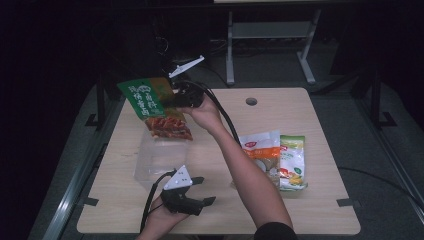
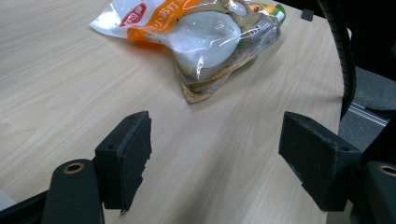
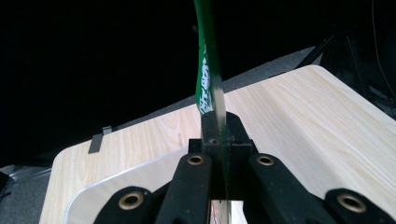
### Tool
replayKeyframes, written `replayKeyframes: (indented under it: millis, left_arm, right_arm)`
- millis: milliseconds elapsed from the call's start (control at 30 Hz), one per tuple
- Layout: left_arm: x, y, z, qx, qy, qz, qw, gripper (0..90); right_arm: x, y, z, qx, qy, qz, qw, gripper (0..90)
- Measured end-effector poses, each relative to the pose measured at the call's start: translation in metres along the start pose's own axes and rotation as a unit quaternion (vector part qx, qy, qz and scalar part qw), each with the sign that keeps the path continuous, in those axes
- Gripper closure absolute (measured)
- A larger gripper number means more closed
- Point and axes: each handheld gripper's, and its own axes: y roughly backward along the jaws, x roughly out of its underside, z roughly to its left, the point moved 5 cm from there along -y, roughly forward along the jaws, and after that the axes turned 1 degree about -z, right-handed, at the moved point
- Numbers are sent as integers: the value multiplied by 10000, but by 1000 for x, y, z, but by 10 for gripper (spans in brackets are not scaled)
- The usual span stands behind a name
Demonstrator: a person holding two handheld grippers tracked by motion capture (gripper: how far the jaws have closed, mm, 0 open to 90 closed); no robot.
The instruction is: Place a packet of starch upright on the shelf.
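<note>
My right gripper is shut on a green snack bag, which hangs in the air with its orange-red lower part above a clear plastic box. In the right gripper view the bag's thin green edge stands pinched between the closed jaws of my right gripper. My left gripper rests near the table's front edge, open with nothing in it. In the left gripper view it points across bare wood at a white-and-orange snack bag.
Two more snack bags lie right of centre: a white-and-orange one and a green-and-yellow one. The wooden table has a cable hole at the back. The clear box's rim lies below the right gripper. Dark floor surrounds the table.
</note>
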Motion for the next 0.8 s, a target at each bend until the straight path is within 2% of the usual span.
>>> replayKeyframes:
  millis: [133, 200, 333, 400, 500, 633, 800]
  left_arm:
    - [1, 0, 0, 19, -16, 29, 10000, 251]
    - [1, 0, -1, 29, 37, 24, 10000, 250]
    - [2, 0, 2, 1, -69, 85, 9999, 250]
    - [2, 0, 2, 6, -7, 49, 10000, 250]
    - [2, -1, 2, -5, 2, 67, 10000, 250]
    - [2, -1, 2, -5, -39, 80, 10000, 251]
    - [4, -1, 2, -19, -44, 134, 9999, 250]
  right_arm:
    - [4, -14, -6, -43, -84, 1, 10000, 898]
    - [8, -24, -11, -67, -212, -4, 9998, 898]
    - [16, -35, -17, -57, -310, 40, 9995, 898]
    - [22, -40, -20, -68, -360, 19, 9993, 899]
    - [27, -44, -25, -84, -489, -35, 9988, 898]
    - [36, -48, -29, -53, -575, 31, 9983, 898]
    - [47, -44, -35, -60, -664, -34, 9978, 897]
